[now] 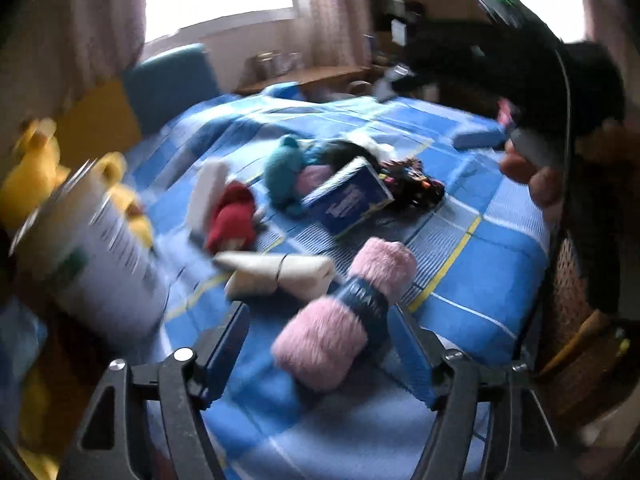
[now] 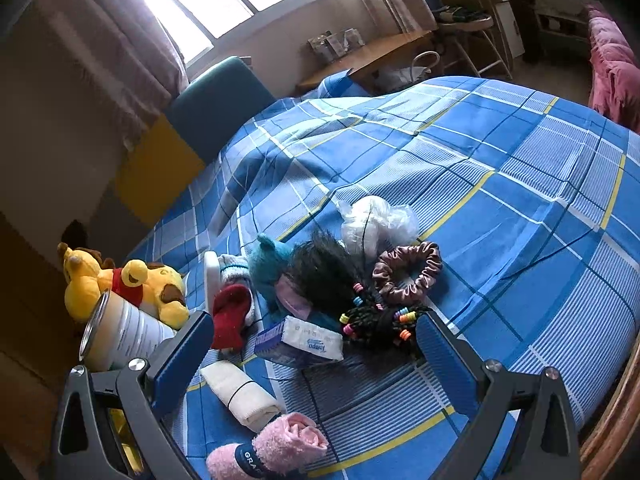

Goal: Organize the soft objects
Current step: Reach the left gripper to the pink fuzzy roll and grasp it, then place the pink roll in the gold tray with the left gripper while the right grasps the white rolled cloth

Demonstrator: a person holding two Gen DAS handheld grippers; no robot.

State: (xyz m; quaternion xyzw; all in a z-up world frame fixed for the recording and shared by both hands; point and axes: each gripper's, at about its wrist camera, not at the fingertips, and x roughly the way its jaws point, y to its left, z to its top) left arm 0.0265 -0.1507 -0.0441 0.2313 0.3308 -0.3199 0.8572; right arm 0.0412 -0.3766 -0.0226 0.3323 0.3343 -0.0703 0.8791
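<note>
A pink fluffy roll with a dark band (image 1: 344, 316) lies on the blue checked bed (image 1: 480, 280), between the fingers of my open left gripper (image 1: 320, 340), which does not grip it. It also shows in the right wrist view (image 2: 272, 448). A cream rolled cloth (image 1: 280, 276) lies just beyond it. Further off lie a red sock (image 1: 234, 220), a teal soft toy (image 1: 282, 168), a tissue pack (image 1: 348, 200) and beaded hair ties (image 2: 380, 320). My right gripper (image 2: 316, 344) is open and empty, above the pile; it also shows in the left wrist view (image 1: 520, 132).
A white tin can (image 2: 120, 336) stands at the bed's left edge beside a yellow plush bear (image 2: 120, 284). A brown scrunchie (image 2: 408, 272), a black fluffy item (image 2: 324, 268) and a white plastic-wrapped bundle (image 2: 372, 224) lie behind. A wicker basket (image 1: 576, 320) is at the right.
</note>
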